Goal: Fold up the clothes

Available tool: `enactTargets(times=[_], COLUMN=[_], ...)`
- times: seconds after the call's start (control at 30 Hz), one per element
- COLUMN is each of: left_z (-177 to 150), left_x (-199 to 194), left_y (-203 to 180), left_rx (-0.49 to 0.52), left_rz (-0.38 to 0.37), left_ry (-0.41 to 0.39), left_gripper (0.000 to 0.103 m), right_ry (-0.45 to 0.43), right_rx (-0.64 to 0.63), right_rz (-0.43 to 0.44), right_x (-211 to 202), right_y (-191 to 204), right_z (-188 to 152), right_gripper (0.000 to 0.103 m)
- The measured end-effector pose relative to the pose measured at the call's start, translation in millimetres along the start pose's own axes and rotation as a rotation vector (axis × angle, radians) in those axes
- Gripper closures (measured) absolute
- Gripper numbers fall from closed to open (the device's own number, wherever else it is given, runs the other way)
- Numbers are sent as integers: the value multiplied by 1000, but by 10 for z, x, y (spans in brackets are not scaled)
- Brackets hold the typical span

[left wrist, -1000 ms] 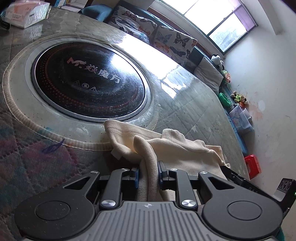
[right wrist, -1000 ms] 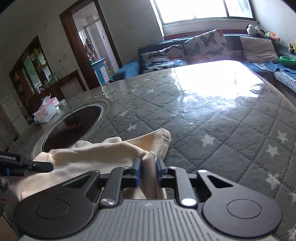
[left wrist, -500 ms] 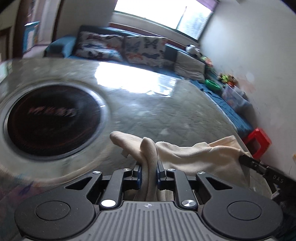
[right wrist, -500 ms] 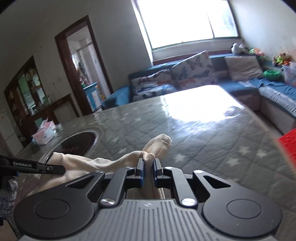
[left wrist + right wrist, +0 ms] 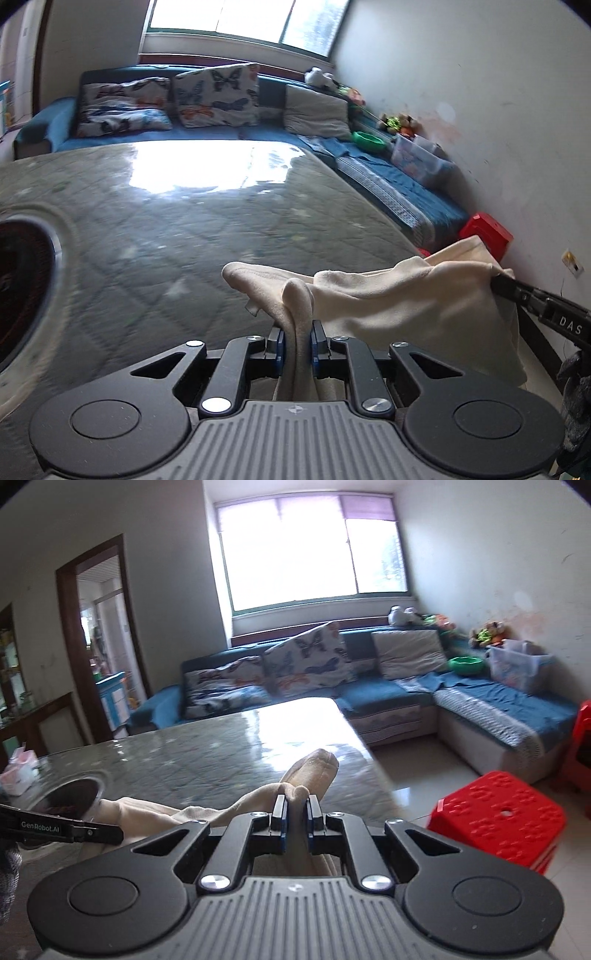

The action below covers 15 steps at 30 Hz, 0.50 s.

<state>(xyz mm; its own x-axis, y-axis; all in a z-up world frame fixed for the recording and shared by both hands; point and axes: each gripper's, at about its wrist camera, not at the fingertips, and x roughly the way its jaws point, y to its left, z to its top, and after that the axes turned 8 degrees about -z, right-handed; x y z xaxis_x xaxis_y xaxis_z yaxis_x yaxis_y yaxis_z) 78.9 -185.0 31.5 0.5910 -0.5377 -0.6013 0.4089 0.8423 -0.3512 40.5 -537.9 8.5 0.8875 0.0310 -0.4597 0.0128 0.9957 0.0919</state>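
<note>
A cream garment (image 5: 413, 299) hangs stretched between my two grippers above the near edge of the quilted table (image 5: 192, 221). My left gripper (image 5: 297, 341) is shut on one bunched edge of it. My right gripper (image 5: 294, 814) is shut on the other edge of the garment (image 5: 310, 771). The right gripper also shows in the left wrist view (image 5: 517, 291) at the right, and the left gripper shows in the right wrist view (image 5: 96, 832) at the left. The cloth sags between them (image 5: 155, 808).
A round black cooktop (image 5: 18, 280) is set into the table at the left. A tissue box (image 5: 18, 771) sits at the table's far left. A red stool (image 5: 498, 819) stands on the floor to the right. A blue sofa (image 5: 388, 694) runs along the far wall.
Both grippers have lifted and tilted up with the garment, so the views swung from the tabletop toward the sofa and window. The cloth is now pulled wider between them.
</note>
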Motion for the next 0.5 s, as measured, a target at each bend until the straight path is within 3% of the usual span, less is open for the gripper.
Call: enactTargets(times=[0.5], left_z=[74], left_x=[487], left_y=[-421], left_rx=[90], left_rz=[11], left_ry=[43], left_gripper=[88], right_ry=[19], right_rx=[24], right_rz=[-118], right_x=[219], right_y=[-407], right_z=[-54], right_gripper=[94])
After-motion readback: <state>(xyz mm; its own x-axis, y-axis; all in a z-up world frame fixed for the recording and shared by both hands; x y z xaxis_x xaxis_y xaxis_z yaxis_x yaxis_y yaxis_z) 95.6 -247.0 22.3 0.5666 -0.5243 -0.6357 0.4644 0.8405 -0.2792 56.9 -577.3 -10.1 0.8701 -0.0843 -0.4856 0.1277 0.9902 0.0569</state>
